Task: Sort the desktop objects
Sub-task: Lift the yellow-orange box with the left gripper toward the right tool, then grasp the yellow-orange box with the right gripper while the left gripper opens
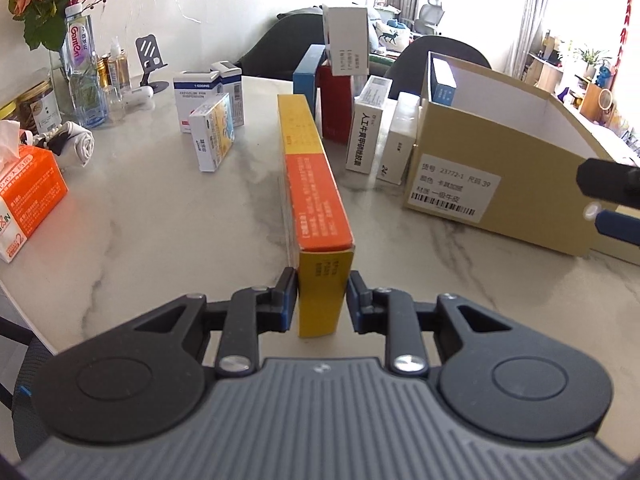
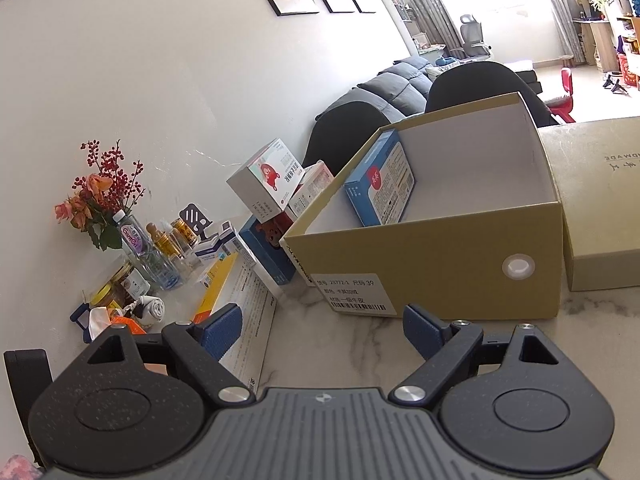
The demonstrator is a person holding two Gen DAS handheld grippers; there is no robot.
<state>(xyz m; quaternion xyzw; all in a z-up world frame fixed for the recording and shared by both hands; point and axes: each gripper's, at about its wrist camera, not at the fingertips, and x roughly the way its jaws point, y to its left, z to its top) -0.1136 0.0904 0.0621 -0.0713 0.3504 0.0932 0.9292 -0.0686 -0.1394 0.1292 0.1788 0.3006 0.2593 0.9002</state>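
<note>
We see first the white marble table [image 1: 160, 208], which fills the middle of both views. On it, at the right of the left wrist view, stands the open tan cardboard shoebox [image 1: 500, 168] with a white barcode label; in the right wrist view it sits in the centre, and a blue and white medicine carton [image 2: 380, 184] leans inside against its far left corner. Its beige lid [image 2: 600, 200] lies just beside it at the right edge. The long yellow and orange carton [image 1: 312, 200] lies in the centre of the left wrist view, pointing away from us. Our left gripper [image 1: 322, 300] has its near end between the blue pads; the left pad touches it, the right pad shows a thin gap, so we cannot tell if it is clenched. Our right gripper [image 2: 320, 334] is released, spread wide over bare table before the shoebox. An orange tissue box [image 1: 28, 196] stands at the left edge.
</note>
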